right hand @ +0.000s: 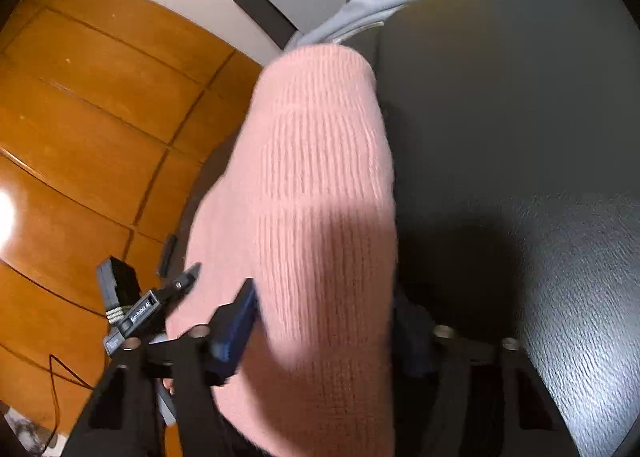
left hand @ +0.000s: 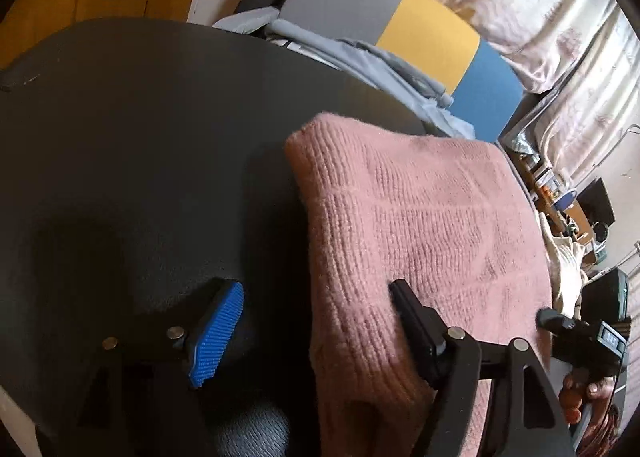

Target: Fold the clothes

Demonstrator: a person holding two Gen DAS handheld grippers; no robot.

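Observation:
A folded pink knit sweater (left hand: 420, 217) lies on the black table (left hand: 140, 117). My left gripper (left hand: 316, 327) is open and straddles the sweater's near left edge. Its blue pad (left hand: 218, 333) hangs over bare table and its other finger (left hand: 412, 317) rests on the knit. In the right wrist view the sweater (right hand: 320, 177) is blurred and fills the gap of my right gripper (right hand: 324, 333). That gripper's fingers stand wide apart, and the knit hides the right one. The right gripper (left hand: 576, 333) also shows at the sweater's far side, held by a hand (left hand: 576, 397).
A grey-blue garment (left hand: 360, 53) is heaped at the table's far edge. Behind it stands a grey, yellow and blue panelled backrest (left hand: 428, 33). Curtains (left hand: 552, 17) and clutter (left hand: 560, 193) lie to the right. Wooden floor (right hand: 80, 137) shows past the table edge.

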